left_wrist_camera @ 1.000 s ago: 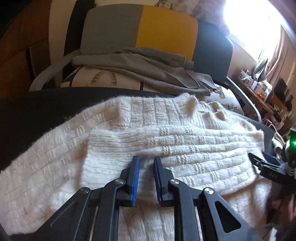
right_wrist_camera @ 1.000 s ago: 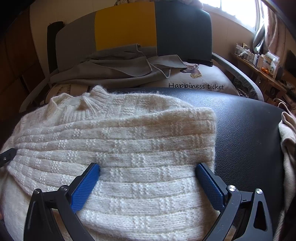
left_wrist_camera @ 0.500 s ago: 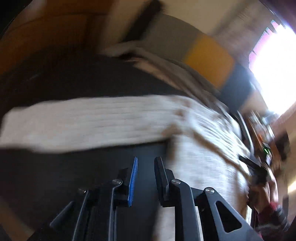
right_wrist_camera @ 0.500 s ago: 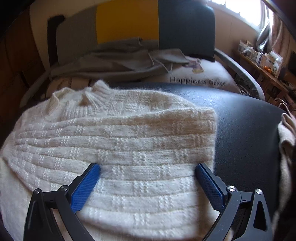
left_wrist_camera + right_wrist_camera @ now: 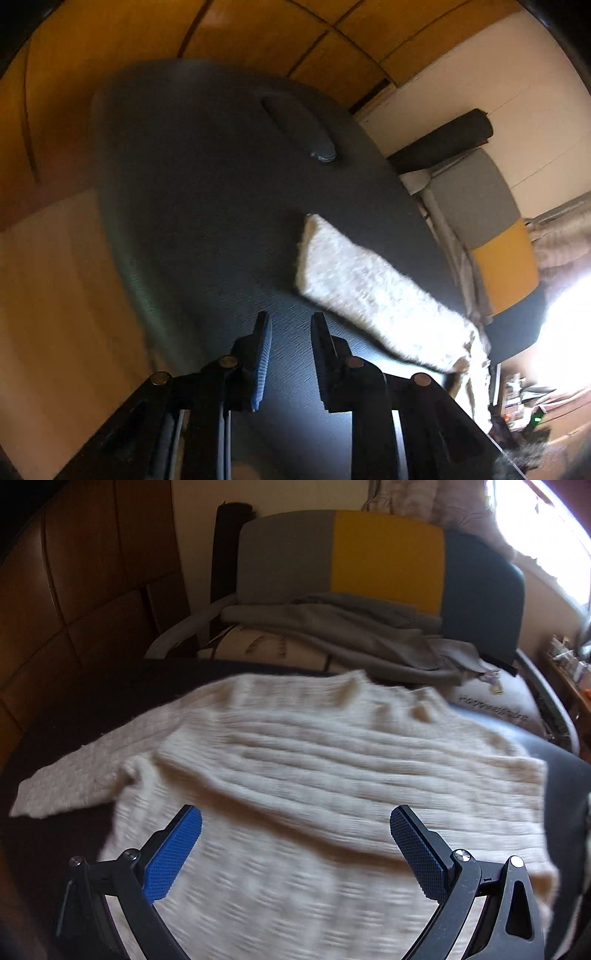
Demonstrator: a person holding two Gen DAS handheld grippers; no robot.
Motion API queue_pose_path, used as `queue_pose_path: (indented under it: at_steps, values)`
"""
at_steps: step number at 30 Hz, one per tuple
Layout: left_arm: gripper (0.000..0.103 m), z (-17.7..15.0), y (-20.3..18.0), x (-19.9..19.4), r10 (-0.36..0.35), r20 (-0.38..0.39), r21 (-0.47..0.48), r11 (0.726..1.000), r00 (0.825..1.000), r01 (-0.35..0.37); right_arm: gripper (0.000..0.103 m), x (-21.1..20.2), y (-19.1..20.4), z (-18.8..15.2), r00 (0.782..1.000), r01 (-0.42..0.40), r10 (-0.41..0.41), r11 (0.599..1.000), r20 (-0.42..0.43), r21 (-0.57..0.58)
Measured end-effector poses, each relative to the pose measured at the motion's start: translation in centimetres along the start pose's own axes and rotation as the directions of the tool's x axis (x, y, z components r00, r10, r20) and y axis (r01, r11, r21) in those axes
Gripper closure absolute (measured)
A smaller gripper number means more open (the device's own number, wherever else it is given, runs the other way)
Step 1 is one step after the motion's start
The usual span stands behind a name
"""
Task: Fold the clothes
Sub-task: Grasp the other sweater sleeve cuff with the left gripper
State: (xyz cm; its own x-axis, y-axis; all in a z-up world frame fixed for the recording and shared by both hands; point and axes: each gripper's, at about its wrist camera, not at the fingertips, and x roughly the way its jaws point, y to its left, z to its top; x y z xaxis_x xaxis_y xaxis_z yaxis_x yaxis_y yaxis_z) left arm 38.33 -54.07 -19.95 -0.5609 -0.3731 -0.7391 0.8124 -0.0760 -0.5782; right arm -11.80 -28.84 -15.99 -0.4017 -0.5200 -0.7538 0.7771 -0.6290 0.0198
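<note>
Your cream knit sweater [image 5: 332, 775] lies spread on the dark desk [image 5: 207, 192], one sleeve [image 5: 373, 291] stretched out flat toward the desk's left side. Your left tongs [image 5: 290, 325] hang over bare desk just beside that sleeve, their jaws nearly together with a narrow gap and nothing between them. Your right tongs [image 5: 295, 827] are spread wide over the sweater's body, gripping nothing. Behind the desk stands a chair [image 5: 388, 554] with grey, yellow and dark panels, a grey garment [image 5: 351, 627] heaped on its seat. Wooden panelling [image 5: 92, 572] lines the wall; a bright window [image 5: 546, 528] glares at right.
</note>
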Motion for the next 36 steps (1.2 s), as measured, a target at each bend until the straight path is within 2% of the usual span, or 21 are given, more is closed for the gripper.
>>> queue_pose_path:
  at_steps: [6, 11, 13, 16, 17, 21, 25, 30, 31, 33, 36]
  values:
    - [0.076, 1.3, -1.5, 3.3, -0.006, -0.023, -0.059, 0.998, 1.000, 0.005, 0.000, 2.6, 1.4, 0.2, 0.997, 0.079, -0.079, 0.997, -0.007, -0.009]
    - [0.075, 1.6, -2.9, 5.2, 0.055, -0.019, -0.045, 0.997, 0.998, -0.056, 0.000, 5.6, 1.1, -1.2, 0.995, 0.083, -0.084, 0.996, -0.060, -0.008]
    - [0.075, 1.5, -3.7, 5.4, 0.103, -0.004, -0.017, 0.995, 0.995, -0.103, 0.000, 5.5, 0.6, -1.5, 0.997, 0.065, -0.064, 0.998, -0.036, 0.007]
    - [0.082, 1.3, -4.6, 5.6, 0.175, 0.026, 0.009, 0.984, 0.984, -0.175, 0.000, 5.6, 0.0, -1.5, 0.999, 0.036, -0.035, 0.999, -0.037, 0.019]
    - [0.093, 1.3, -5.0, 5.7, 0.204, 0.032, 0.029, 0.978, 0.978, -0.205, 0.000, 5.6, 0.0, -1.5, 0.999, 0.034, -0.034, 0.999, -0.036, 0.018]
    - [0.094, 0.9, -5.9, 6.1, 0.222, 0.028, 0.009, 0.975, 0.975, -0.222, 0.000, 5.6, -0.1, -1.5, 0.999, 0.028, -0.027, 0.999, -0.034, 0.017]
    - [0.080, 1.0, -6.1, 6.3, 0.183, 0.002, -0.054, 0.982, 0.983, -0.182, 0.000, 5.6, -0.3, -1.5, 0.999, 0.022, -0.021, 1.000, -0.031, 0.016]
    - [0.069, 0.9, -6.8, 6.2, 0.213, -0.018, -0.103, 0.971, 0.977, -0.214, 0.000, 5.6, -0.4, -1.5, 0.999, 0.015, -0.015, 1.000, -0.029, 0.015]
    - [0.064, 0.8, -7.1, 6.3, 0.215, -0.020, -0.106, 0.971, 0.976, -0.216, 0.000, 5.6, -0.4, -1.5, 0.999, 0.015, -0.015, 1.000, -0.028, 0.014]
    - [0.062, 0.5, -7.7, 6.6, 0.211, -0.028, -0.114, 0.970, 0.977, -0.213, 0.000, 5.5, -0.3, -1.6, 0.999, 0.016, -0.015, 1.000, -0.028, 0.014]
    - [0.062, 0.2, -9.0, 7.5, 0.271, -0.016, -0.108, 0.957, 0.963, -0.271, 0.000, 5.4, -0.3, -1.7, 1.000, 0.015, -0.014, 1.000, -0.027, 0.015]
